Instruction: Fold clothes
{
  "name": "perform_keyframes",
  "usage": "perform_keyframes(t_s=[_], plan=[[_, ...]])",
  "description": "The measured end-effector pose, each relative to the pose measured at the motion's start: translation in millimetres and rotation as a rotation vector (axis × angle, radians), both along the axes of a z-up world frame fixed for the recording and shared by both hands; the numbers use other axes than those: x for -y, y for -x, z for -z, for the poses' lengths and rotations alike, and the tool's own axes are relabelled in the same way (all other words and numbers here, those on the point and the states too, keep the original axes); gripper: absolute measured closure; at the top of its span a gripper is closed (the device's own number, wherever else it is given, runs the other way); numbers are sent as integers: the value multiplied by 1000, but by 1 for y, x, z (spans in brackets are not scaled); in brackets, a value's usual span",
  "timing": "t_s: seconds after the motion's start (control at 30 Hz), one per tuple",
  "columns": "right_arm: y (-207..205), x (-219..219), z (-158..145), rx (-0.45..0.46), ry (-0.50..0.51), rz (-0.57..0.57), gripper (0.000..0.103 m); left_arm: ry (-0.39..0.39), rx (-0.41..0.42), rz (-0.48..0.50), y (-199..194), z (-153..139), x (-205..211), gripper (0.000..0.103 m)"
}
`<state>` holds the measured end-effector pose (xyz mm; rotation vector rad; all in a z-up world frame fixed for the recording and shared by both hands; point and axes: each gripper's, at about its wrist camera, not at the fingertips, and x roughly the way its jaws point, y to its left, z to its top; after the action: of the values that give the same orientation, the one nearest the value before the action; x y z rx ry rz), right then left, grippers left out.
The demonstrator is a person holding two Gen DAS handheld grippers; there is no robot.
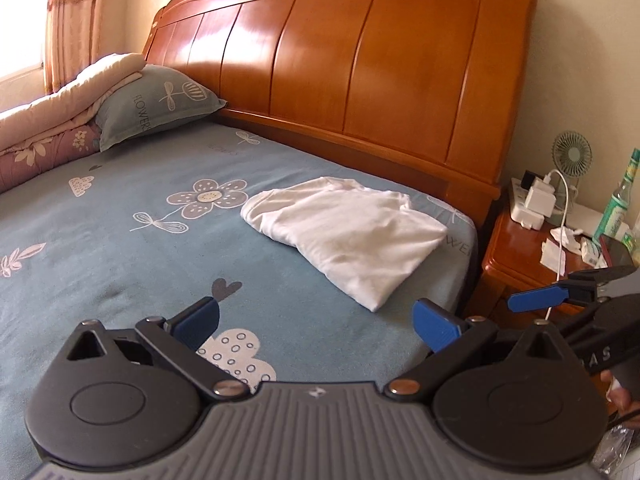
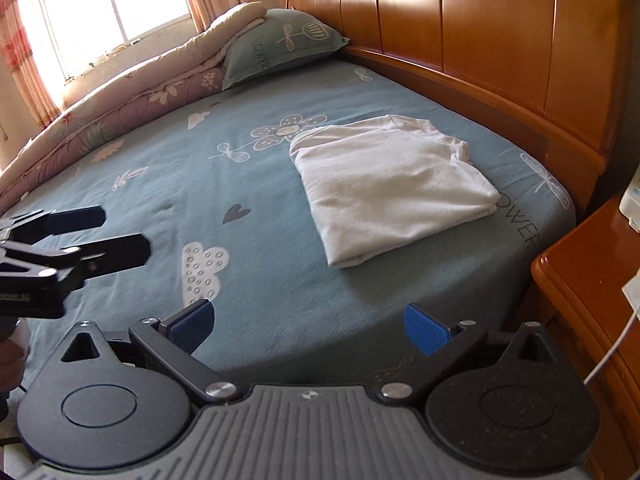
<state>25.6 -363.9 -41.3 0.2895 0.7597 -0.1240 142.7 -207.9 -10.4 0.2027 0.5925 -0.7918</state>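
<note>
Blue floral sheet covers bed; pillow and rolled quilt at far left corner by wooden headboard. Nightstand holds fan, charger, green bottle.

One folded white garment lies at the frame's centre right, and one pillow sits upper left. Two tools show: the left tool and the right tool. One small fan and one green bottle stand at the right edge.

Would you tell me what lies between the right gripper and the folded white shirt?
Only bare blue bedsheet separates the right gripper from the white shirt, seen in the right wrist view.
</note>
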Motion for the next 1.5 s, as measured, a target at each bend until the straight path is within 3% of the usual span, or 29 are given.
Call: perform_keyframes(t_s=[0.17,0.57,0.73,1.5], plan=[[22,-15,-2,-7,18,7,0,-54,23,-2,20,2,4,1],[43,-29,-10,15,107,84,0,-120,-84,-95,31,6,-10,1],[41,-31,-11,-3,139,100,0,-113,-118,-117,34,7,-19,1],[35,-35,-17,15,155,107,0,-120,-136,-135,38,-1,-24,1]])
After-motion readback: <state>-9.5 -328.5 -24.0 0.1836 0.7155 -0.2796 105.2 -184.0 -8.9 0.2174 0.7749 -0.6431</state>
